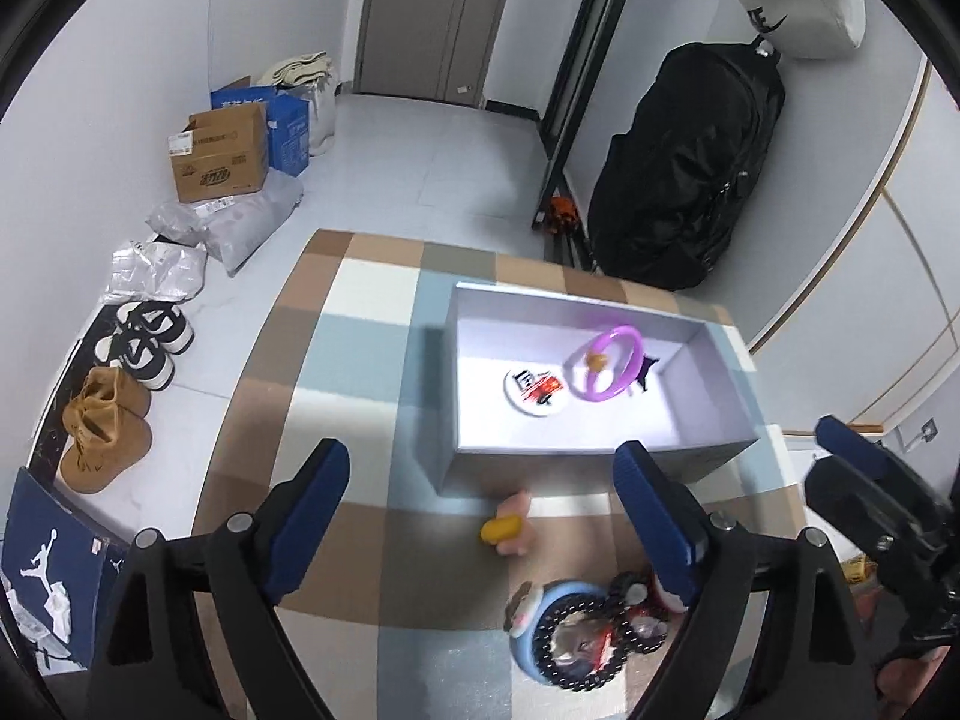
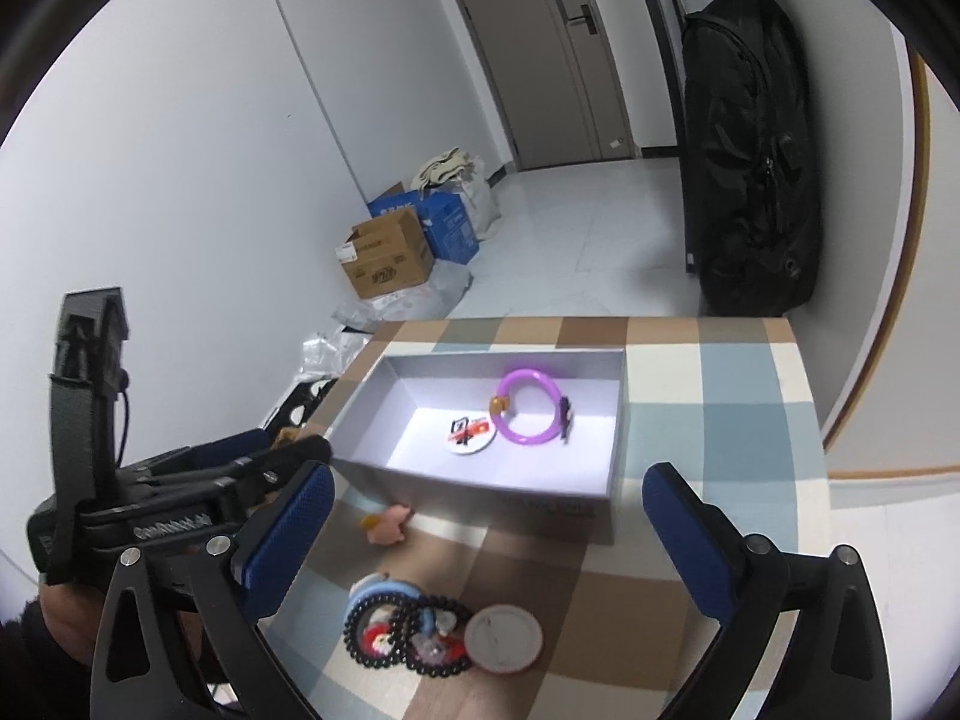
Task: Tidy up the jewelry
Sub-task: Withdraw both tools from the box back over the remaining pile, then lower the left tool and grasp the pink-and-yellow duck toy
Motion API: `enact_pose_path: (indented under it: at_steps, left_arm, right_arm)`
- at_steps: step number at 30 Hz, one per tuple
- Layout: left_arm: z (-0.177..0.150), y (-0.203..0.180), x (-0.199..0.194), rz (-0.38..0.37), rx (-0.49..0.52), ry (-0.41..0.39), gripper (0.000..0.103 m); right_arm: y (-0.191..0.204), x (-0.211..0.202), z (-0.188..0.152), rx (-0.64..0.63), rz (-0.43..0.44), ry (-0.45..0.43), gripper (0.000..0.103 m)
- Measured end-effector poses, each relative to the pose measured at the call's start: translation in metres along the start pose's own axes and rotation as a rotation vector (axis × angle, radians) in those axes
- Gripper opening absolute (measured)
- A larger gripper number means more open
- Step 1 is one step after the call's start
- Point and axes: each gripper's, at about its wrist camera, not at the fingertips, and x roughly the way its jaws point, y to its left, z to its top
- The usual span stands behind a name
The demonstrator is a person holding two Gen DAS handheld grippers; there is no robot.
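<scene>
An open grey box point(image 1: 600, 456) point(image 2: 480, 489) stands on the checked tablecloth. Inside lie a purple bangle point(image 1: 624, 333) point(image 2: 531, 405) and a round white badge point(image 1: 534, 393) point(image 2: 471, 435). In front of the box lies a pink and yellow charm point(image 1: 510, 528) point(image 2: 390, 525). Nearer lies a pile with a blue ring and black bead bracelets point(image 1: 576, 636) point(image 2: 402, 630), and a round white disc point(image 2: 503, 639). My left gripper point(image 1: 480, 522) is open above the cloth, empty. My right gripper point(image 2: 489, 540) is open and empty above the pile.
The checked table point(image 1: 336, 420) point(image 2: 720, 420) ends at the left and far sides. On the floor are cardboard boxes point(image 1: 222, 150), plastic bags and shoes point(image 1: 108, 432). A black bag point(image 1: 690, 168) point(image 2: 750, 168) hangs at the right. The other gripper shows in each view's side.
</scene>
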Motion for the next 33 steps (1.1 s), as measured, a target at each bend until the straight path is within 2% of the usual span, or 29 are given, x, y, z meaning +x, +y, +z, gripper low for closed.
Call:
enact_pose_path:
  at_steps: [9, 15, 21, 24, 28, 31, 33]
  left_arm:
    - [-0.016, 0.005, 0.017, 0.014, 0.0, 0.097, 0.087]
    - [-0.02, 0.006, 0.03, -0.018, -0.019, 0.163, 0.087]
    - [-0.02, 0.001, 0.039, -0.005, -0.016, 0.178, 0.085]
    - [-0.02, -0.003, 0.041, -0.02, -0.008, 0.183, 0.073]
    - [-0.022, -0.006, 0.045, -0.033, -0.009, 0.199, 0.067]
    - [-0.021, -0.008, 0.046, -0.03, 0.002, 0.198, 0.056]
    - [-0.019, -0.01, 0.048, -0.024, 0.001, 0.203, 0.044]
  right_arm:
    - [-0.004, 0.003, -0.014, 0.017, -0.015, 0.069, 0.103]
    - [-0.014, 0.005, -0.021, 0.045, -0.024, 0.104, 0.103]
    - [-0.019, 0.004, -0.025, 0.053, -0.021, 0.129, 0.103]
    - [-0.02, 0.006, -0.027, 0.064, -0.01, 0.146, 0.103]
    - [-0.022, 0.004, -0.028, 0.063, -0.004, 0.149, 0.103]
    - [-0.024, 0.005, -0.029, 0.072, -0.002, 0.157, 0.103]
    - [-0.026, 0.006, -0.031, 0.075, -0.001, 0.168, 0.103]
